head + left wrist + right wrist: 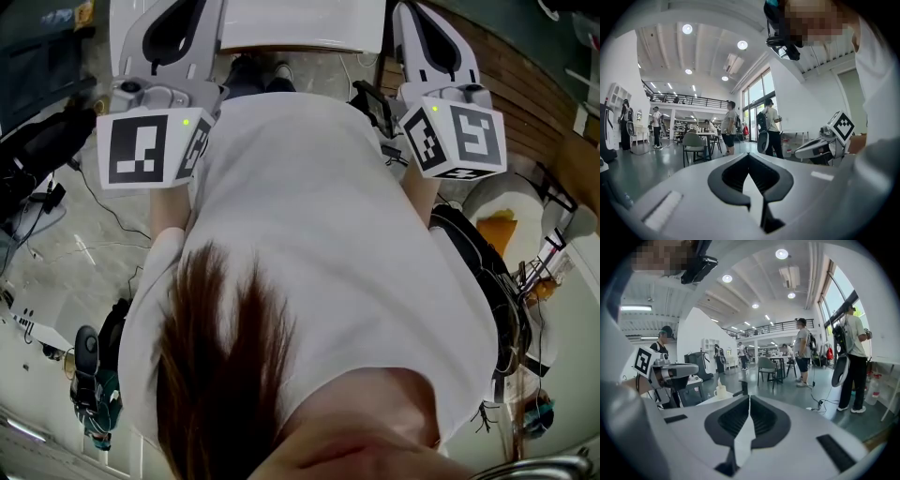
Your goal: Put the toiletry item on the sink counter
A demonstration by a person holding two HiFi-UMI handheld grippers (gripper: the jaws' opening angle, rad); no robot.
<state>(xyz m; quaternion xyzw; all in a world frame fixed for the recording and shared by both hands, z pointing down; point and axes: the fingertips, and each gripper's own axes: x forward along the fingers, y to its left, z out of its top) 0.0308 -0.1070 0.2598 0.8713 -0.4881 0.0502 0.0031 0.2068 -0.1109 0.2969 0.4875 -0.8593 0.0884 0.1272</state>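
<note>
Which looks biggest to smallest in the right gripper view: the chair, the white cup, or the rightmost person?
1. rightmost person
2. chair
3. white cup
That is apparent size only; they stand at different distances.

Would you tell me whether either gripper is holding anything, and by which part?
Nothing is held: the left gripper and the right gripper each have their jaws together, with nothing between them.

Two tongs: left tongs (749, 157), right tongs (749, 399). Two marker cubes: left cube (150, 145), right cube (455, 136). In the right gripper view, one grey chair (765, 366); right of it two standing people, a nearer person (853, 357) and a farther person (803, 350); left of it one white cup (721, 391) and one black tap (742, 386)
</note>
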